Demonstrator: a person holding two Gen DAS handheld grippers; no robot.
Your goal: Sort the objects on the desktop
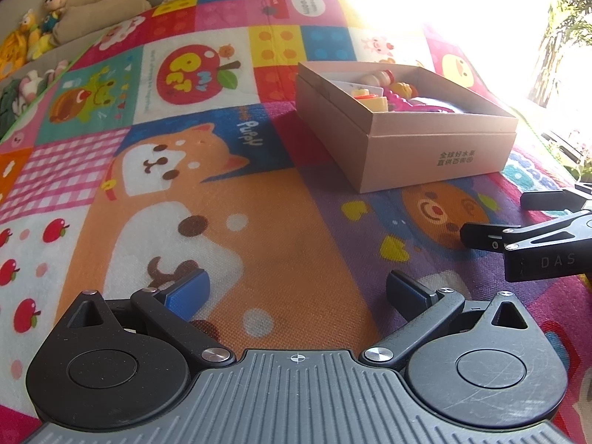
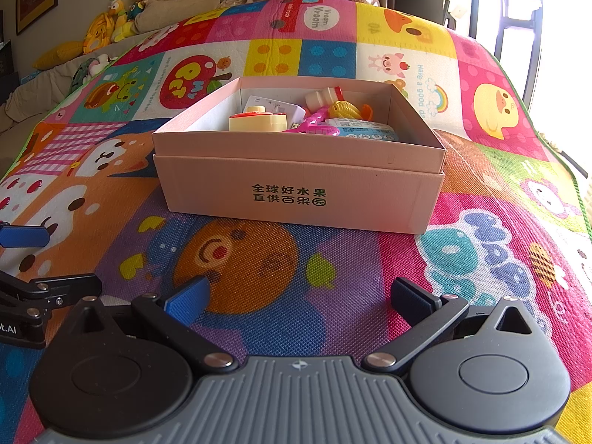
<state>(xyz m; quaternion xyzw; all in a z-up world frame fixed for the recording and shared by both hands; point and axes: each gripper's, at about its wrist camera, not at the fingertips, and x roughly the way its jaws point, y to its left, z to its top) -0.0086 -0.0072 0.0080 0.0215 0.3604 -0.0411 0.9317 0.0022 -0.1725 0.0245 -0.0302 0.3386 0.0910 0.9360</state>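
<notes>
A pink cardboard box (image 2: 296,192) stands on the colourful play mat (image 2: 259,266); it also shows in the left wrist view (image 1: 425,155) at upper right. Inside lie a cream round toy with a red top (image 2: 259,122), a small white bottle (image 2: 323,98), a yellow toy (image 2: 346,111), a pink toy (image 2: 314,125) and a blue-and-white packet (image 2: 366,131). My right gripper (image 2: 298,301) is open and empty, low over the mat in front of the box. My left gripper (image 1: 296,290) is open and empty, over the mat left of the box.
The right gripper's fingers (image 1: 518,222) show at the right edge of the left wrist view. The left gripper's fingers (image 2: 33,259) show at the left edge of the right wrist view. Plush toys (image 2: 118,18) and cushions (image 2: 177,3) lie beyond the mat's far edge. A bright window (image 2: 518,7) is at right.
</notes>
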